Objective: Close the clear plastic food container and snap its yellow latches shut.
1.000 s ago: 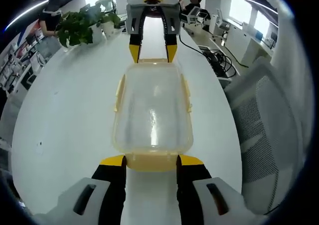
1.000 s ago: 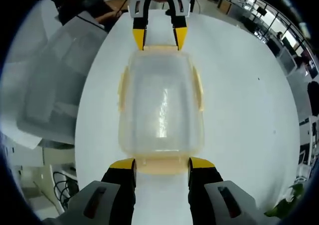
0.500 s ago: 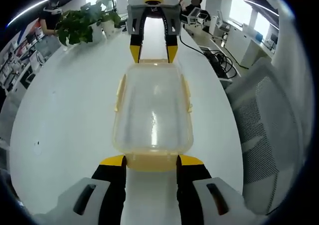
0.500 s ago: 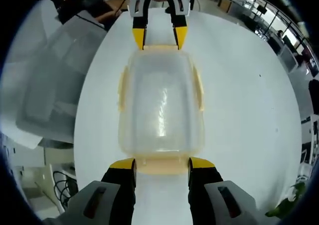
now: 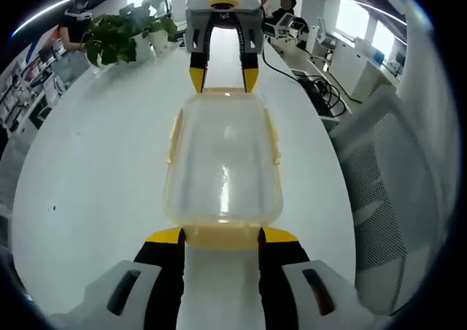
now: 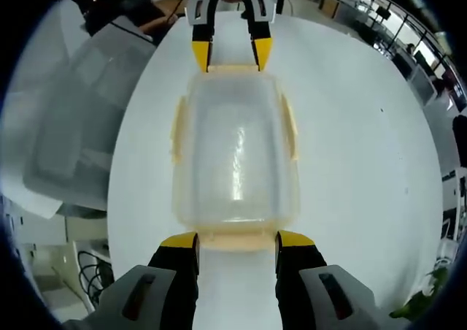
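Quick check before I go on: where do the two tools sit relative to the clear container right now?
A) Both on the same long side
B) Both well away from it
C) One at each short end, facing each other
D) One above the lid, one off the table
C: the left tool sits at the near short end of the container while the right tool faces it from the far end on the white table.
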`<state>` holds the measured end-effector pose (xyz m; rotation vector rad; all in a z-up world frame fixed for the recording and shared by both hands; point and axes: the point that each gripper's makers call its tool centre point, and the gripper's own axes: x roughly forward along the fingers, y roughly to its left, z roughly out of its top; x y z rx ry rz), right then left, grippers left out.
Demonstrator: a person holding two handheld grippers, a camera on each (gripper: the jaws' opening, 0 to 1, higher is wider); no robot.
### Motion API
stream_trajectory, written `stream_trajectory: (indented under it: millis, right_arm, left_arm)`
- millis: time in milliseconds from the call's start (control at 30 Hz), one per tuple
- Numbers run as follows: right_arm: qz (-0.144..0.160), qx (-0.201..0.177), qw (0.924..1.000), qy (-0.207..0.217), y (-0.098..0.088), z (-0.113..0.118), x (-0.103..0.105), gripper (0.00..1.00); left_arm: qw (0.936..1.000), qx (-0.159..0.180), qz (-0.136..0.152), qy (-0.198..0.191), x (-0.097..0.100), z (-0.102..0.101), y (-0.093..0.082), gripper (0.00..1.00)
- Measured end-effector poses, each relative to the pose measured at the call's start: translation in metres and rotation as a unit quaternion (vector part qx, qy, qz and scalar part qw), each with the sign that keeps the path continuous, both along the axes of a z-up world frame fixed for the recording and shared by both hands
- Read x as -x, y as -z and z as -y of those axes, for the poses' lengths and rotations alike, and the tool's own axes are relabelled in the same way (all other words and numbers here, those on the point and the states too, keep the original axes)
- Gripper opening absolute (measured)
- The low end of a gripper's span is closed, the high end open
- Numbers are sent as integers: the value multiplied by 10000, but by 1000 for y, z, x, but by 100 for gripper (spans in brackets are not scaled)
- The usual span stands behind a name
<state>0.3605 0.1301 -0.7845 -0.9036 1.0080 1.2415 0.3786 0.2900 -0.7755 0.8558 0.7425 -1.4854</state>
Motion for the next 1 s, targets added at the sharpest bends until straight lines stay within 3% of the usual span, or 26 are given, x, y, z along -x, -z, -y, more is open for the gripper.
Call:
stream_trajectory:
  millis: [167,267,333,467,633,733,800,1000]
  right_arm:
    - [14,45,10000,-49,2,1,0,42]
    - [-19,-15,10000,-26,3,-1,3,49]
    - [-17,-14,10000,-17,2,0,4,49]
    - [22,-39,10000,52,-3,4,4,47]
    - [26,-279,9986,454,-15,1,3,45]
    - [69,-338,9961,812,-18,3,-1,43]
    - [258,-240,9961,813,-19,2,-3,41]
    - [171,-485,9910,1239,-22,-9,-3,39]
  left_arm:
    - [10000,-2,13,-6,0,-1,1,40]
    - [10000,-36,-28,-15,1,-3,3,43]
    - [10000,-16,-10,-36,1,-5,4,47]
    - [9997,109,-62,-192,2,-6,-4,46]
    - [9974,217,-176,-659,0,-6,-13,45]
    - [9922,323,-317,-1159,-4,-3,-19,45]
    - [9920,349,-335,-1168,-3,-1,-19,46]
    - [9846,392,-390,-1661,-7,2,-19,46]
